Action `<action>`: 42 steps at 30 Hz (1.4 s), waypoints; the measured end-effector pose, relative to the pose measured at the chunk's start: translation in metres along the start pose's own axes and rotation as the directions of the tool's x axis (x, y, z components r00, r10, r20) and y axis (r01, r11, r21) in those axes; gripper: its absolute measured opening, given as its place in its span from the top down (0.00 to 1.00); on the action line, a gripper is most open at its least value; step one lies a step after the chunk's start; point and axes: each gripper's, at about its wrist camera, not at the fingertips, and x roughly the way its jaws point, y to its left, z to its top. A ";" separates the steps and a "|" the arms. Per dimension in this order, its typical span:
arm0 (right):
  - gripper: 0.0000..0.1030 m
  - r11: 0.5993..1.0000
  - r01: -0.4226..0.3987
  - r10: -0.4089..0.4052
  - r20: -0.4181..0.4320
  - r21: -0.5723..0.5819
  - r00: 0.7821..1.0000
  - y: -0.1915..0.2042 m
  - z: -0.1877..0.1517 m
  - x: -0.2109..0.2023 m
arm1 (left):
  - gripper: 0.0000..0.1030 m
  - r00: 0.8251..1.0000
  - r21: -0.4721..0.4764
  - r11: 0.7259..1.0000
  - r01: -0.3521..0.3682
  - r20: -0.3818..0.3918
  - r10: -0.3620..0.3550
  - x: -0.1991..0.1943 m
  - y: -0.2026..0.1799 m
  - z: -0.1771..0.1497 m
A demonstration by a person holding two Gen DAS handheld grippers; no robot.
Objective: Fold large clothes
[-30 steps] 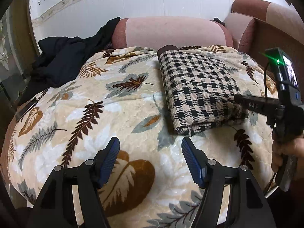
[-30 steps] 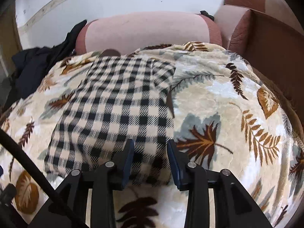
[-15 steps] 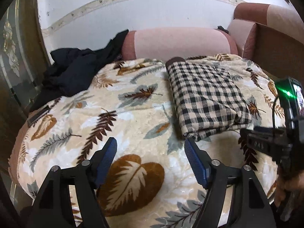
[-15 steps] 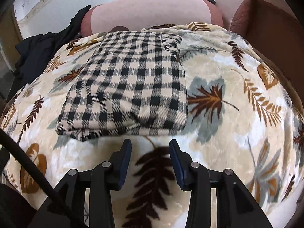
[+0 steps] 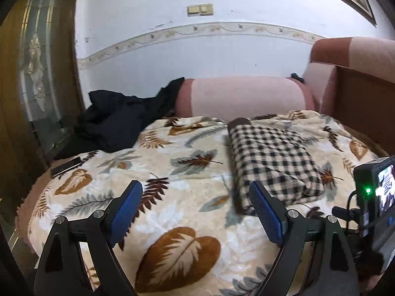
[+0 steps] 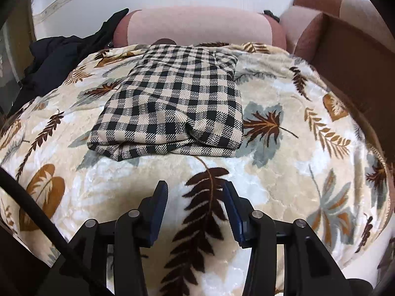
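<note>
A black-and-cream checked garment (image 6: 172, 106) lies folded into a thick rectangle on the leaf-patterned blanket (image 6: 284, 172); it also shows in the left wrist view (image 5: 269, 157). My right gripper (image 6: 196, 194) is open and empty, hovering over the blanket a short way in front of the garment's near edge. My left gripper (image 5: 195, 197) is open wide and empty, to the left of the garment and nearer than it. The right gripper's camera body (image 5: 375, 192) shows at the right edge of the left wrist view.
A pile of dark clothes (image 5: 116, 120) lies at the blanket's far left. A pink bolster (image 5: 242, 96) runs along the back, with a brown sofa arm (image 5: 358, 93) on the right. A dark flat object (image 5: 65, 166) lies near the blanket's left edge.
Both grippers have pulled back from the folded garment and tilted up. The right gripper, earlier right at the garment's near edge, is now clear of it with its fingers spread wider.
</note>
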 end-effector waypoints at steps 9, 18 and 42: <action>0.46 0.998 0.052 -0.051 0.023 -0.021 0.998 0.002 -0.011 -0.008 | 0.15 0.998 0.001 0.998 0.057 -0.036 -0.057 -0.002 -0.011 -0.006; 0.45 0.997 0.072 -0.071 0.020 -0.003 0.997 -0.005 -0.013 -0.008 | 0.15 0.982 -0.012 1.000 0.023 -0.189 -0.024 0.020 -0.015 -0.024; 0.40 0.996 0.090 -0.090 0.011 -0.028 0.996 0.000 -0.020 -0.004 | 0.15 0.929 0.011 0.999 0.044 -0.367 -0.037 0.053 -0.025 -0.062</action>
